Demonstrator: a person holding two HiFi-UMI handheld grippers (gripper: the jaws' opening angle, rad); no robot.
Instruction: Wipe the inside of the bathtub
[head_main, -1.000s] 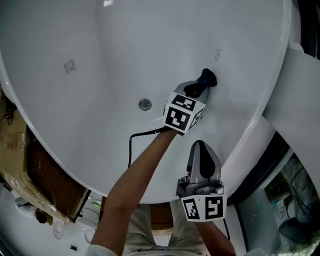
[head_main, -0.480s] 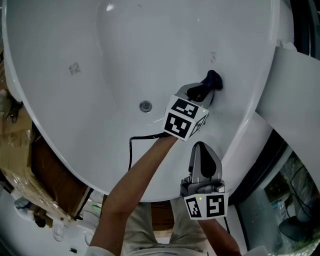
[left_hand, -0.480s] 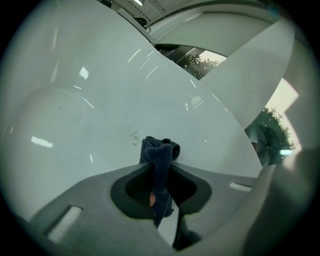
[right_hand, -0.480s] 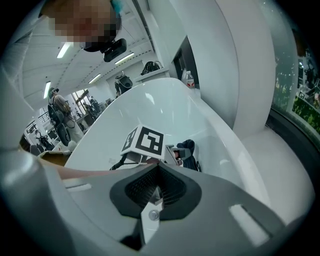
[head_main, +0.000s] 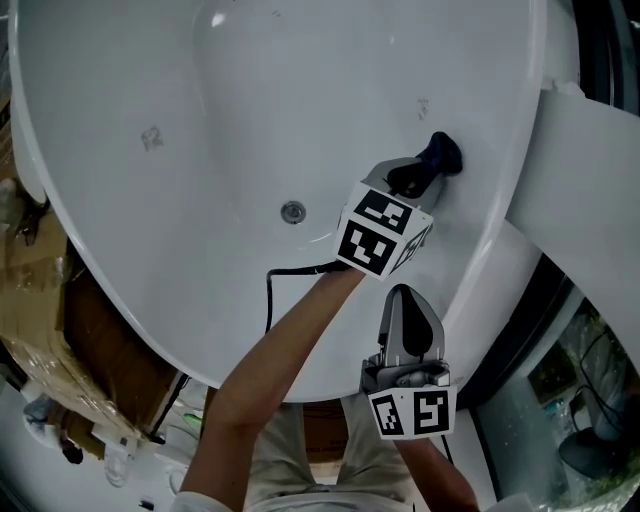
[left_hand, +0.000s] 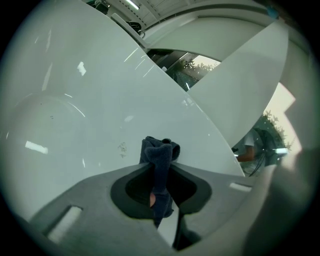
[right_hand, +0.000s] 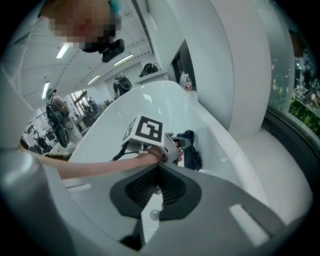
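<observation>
White gloss of an oval bathtub (head_main: 230, 100) fills the head view, where at two o'clock the left gripper (head_main: 420, 172) pinches a dark blue folded cloth (head_main: 443, 153), its free end apparently against the inner wall for wiping, while the right gripper (head_main: 405, 298), jaws pressed together and empty, waits at five o'clock.

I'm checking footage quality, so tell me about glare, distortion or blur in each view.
Head view: sharp, evenly lit, one glare spot high on the bathtub. Left gripper view: fisheye bending, dark corners, streaky reflections, cloth in focus. Right gripper view: same fisheye, mosaic patch top left.
</observation>
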